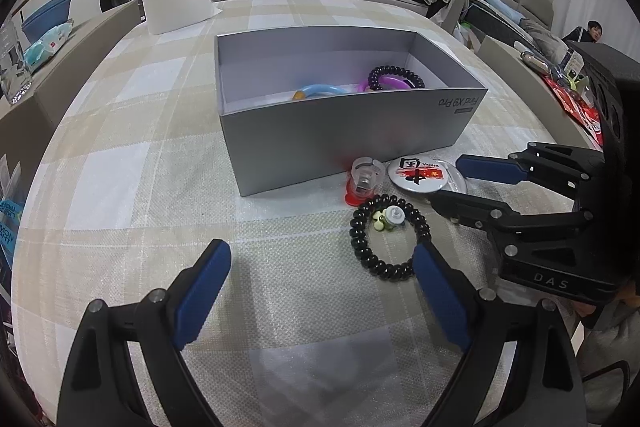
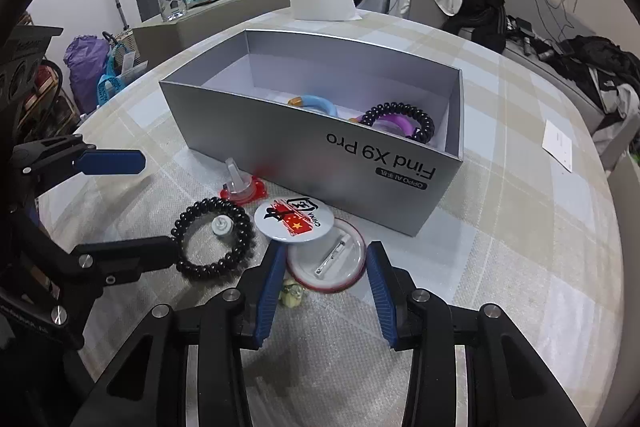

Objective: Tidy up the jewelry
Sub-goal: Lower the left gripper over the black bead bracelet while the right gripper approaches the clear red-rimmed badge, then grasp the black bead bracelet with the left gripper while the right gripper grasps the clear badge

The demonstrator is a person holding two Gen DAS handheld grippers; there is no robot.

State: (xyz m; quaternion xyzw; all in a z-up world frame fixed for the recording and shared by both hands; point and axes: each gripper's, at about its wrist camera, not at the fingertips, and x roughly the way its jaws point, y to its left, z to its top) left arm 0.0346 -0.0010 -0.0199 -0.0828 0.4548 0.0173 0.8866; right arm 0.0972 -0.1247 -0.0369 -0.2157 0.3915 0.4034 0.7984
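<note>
bracelet [image 1: 390, 239]: black beads, flat on tablecloth [image 1: 120, 187], in front of box [image 1: 344, 135]
badges [image 2: 326, 263]: 2, btwn R gripper [image 2: 326, 271] fingers, not clamped
L gripper [image 1: 320, 291]: spread wide, empty, R finger by bracelet
box: 2 bangles + dark bracelet inside

- I see a table under a checked beige cloth [image 1: 120, 163].
- A grey phone box [image 1: 344, 143] sits mid-table.
- Just before it lie a black bead bracelet [image 2: 212, 239], two round badges [image 2: 292, 221] and a red-based clip [image 2: 242, 187].
- White paper [image 2: 558, 145] lies near the edge.
</note>
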